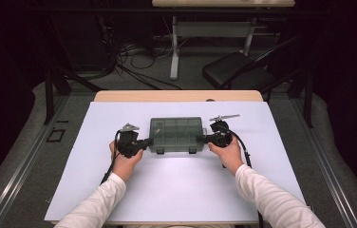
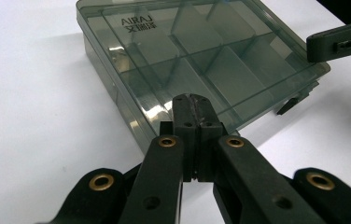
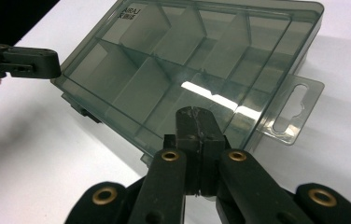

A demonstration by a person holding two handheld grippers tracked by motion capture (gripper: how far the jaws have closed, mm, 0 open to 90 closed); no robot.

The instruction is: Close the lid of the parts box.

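Box (image 1: 175, 134) sits mid surface (image 1: 119, 199), lid shut, left tool (image 1: 148, 141) and right tool (image 1: 199, 138) both pressed together, empty, at its ends. Uneven push could skate the light box sideways or tip it; pressed-together tips can't catch the latches

Box (image 2: 197, 60) near corner hid — jaws.

the smoky compartment box (image 1: 175, 134) is the one obstacle on the white tabletop (image 1: 176, 190), lying flat at its middle with its lid closed. the left hand-held gripper (image 1: 149, 141) crowds its left end and the right hand-held gripper (image 1: 199, 138) its right end, both with jaws together, so both ends are blocked. bare tabletop runs wide in front of the box, behind it and out to both side edges.
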